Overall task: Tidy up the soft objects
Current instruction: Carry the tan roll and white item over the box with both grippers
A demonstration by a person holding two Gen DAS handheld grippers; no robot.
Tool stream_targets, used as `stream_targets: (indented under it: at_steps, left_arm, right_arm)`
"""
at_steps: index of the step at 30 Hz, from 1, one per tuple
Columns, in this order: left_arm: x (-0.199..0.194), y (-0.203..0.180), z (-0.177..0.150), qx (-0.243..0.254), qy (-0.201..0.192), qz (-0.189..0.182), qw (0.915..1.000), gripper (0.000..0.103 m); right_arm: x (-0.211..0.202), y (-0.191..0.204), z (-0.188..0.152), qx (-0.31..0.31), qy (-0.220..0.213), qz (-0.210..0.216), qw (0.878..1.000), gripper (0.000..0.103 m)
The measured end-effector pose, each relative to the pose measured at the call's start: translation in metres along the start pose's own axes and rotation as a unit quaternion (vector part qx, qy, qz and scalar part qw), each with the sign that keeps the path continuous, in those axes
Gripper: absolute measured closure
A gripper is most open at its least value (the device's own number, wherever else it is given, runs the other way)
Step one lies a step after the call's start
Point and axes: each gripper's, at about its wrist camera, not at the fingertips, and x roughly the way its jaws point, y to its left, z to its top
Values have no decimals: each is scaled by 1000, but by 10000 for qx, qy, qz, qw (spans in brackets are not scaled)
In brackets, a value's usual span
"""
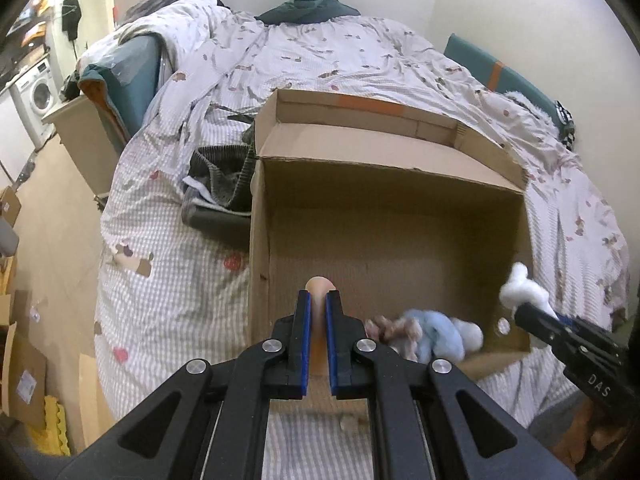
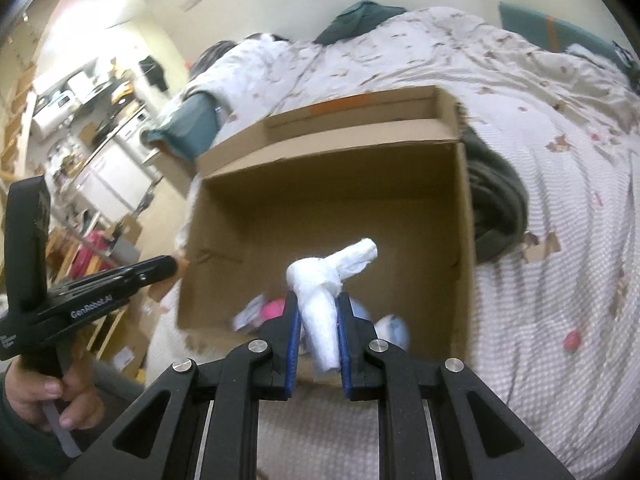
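Note:
An open cardboard box [image 1: 384, 184] [image 2: 464, 208] lies on the bed. My left gripper [image 1: 318, 300] is shut on a peach-coloured soft object [image 1: 319, 320] at the box's near edge. My right gripper [image 2: 318, 304] is shut on a white soft toy [image 2: 324, 292] and holds it over the box's near side; the toy also shows in the left wrist view [image 1: 520, 288]. Inside the box lie a light blue plush [image 1: 436, 332], a brownish plush [image 1: 394, 330], and a pink item [image 2: 274, 310]. The left gripper shows at the box's left corner in the right wrist view [image 2: 170, 266].
The bed has a patterned white duvet [image 1: 168, 240]. Dark folded clothes [image 1: 220, 192] [image 2: 496, 208] lie against the box's side. A teal pillow [image 1: 308, 10] sits at the head. Cardboard pieces [image 1: 20, 368] and a washing machine [image 1: 38, 96] stand on the floor to the left.

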Motion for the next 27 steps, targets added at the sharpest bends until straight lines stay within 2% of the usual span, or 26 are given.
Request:
stream_targets:
  at_steps: [4, 8, 18, 27]
  left_arm:
    - [25, 5, -4, -18, -2, 31, 10000, 96]
    - [45, 11, -11, -168, 329, -23, 9993, 96]
    - [45, 6, -19, -53, 335, 37, 9994, 96]
    - [47, 3, -26, 9, 375, 67, 9993, 96]
  right_arm:
    - [16, -12, -3, 227, 200, -147, 9994, 85]
    - [24, -9, -5, 131, 226, -319, 9991, 85]
    - [34, -12, -11, 136, 455, -627, 9969, 85]
    - [34, -12, -13, 158, 524, -678, 9962, 85]
